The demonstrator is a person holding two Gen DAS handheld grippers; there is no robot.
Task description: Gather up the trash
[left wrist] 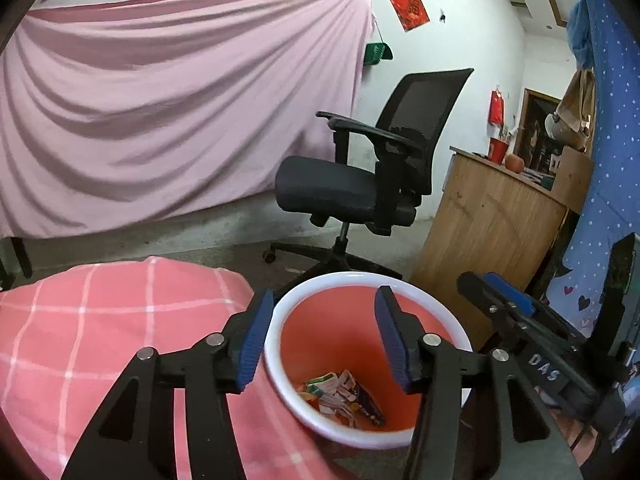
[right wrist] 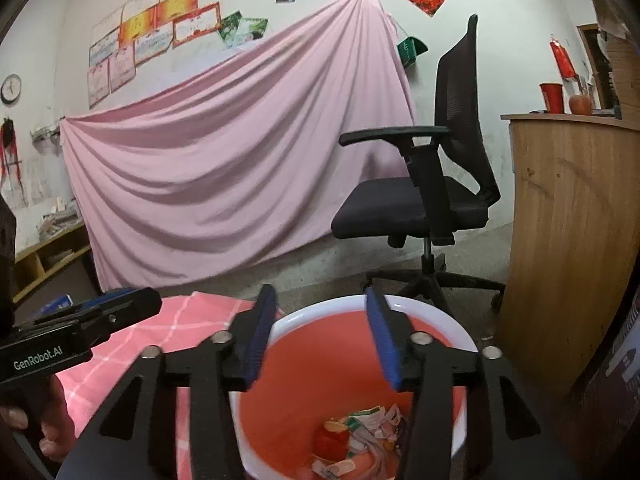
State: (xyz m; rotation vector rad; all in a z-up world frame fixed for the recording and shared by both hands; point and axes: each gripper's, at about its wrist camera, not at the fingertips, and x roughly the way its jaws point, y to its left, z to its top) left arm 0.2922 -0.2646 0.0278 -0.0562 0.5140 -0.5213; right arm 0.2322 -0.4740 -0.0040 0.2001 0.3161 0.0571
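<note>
In the left wrist view, the left gripper [left wrist: 320, 336] hangs with its blue-padded fingers spread wide and nothing between them, directly above an orange trash bin [left wrist: 420, 308] with a white rim, at whose bottom, below and between the fingers, lie crumpled wrappers [left wrist: 342, 396]; a pink checked cloth [left wrist: 100, 340] lies to the left of the fingers, the right gripper [left wrist: 516, 304] shows just to their right, and a black office chair [left wrist: 360, 176] stands beyond them. In the right wrist view, the right gripper [right wrist: 320, 336] is likewise parted and empty over the same trash bin [right wrist: 456, 328], the wrappers [right wrist: 360, 440] low between its fingers, the left gripper [right wrist: 116, 304] to their left and a wooden counter [right wrist: 568, 240] to their right.
</note>
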